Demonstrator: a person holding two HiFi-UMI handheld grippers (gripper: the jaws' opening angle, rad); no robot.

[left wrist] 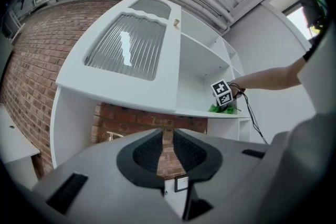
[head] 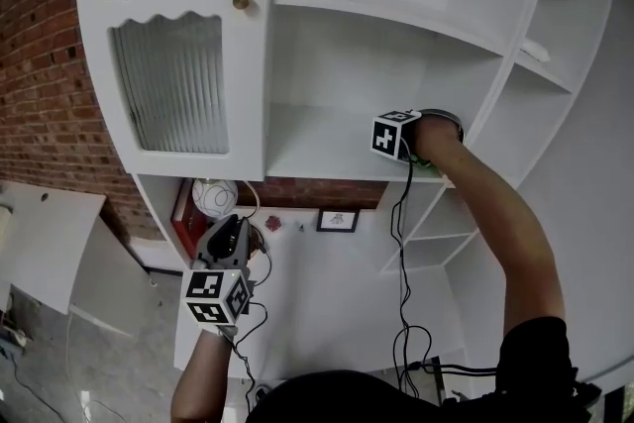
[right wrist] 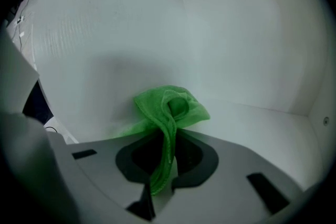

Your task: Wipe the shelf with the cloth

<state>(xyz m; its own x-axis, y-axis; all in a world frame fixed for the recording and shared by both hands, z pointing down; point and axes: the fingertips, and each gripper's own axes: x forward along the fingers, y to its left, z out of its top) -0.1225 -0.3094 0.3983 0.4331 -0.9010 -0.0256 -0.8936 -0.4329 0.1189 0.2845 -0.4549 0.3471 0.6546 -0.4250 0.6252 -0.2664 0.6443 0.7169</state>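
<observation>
- At the left of the head view, a ribbed glass door (head: 168,64) closed off the white cabinet's left side.
- Lower left, the left gripper (head: 226,225) was held up below the cabinet, pointing at its underside. Its jaws were drawn close together, with only a sliver of brick showing between them and nothing in them.
- Just above it, a pale ball (head: 214,195) sat in the recess under the cabinet.
- At centre, the open compartment's shelf (head: 317,149) lay bare except at its right end.
- There the green cloth (head: 428,165) rested near the front edge. In the right gripper view it ran as a narrow strip out from between the jaws, then bunched into a crumpled fold ahead of them, toward the back wall.
- The right gripper (right wrist: 167,160) was clenched on that strip.
- The right arm (head: 495,233) stretched nearly straight from the lower right up to the shelf, hand over the gripper.
</observation>
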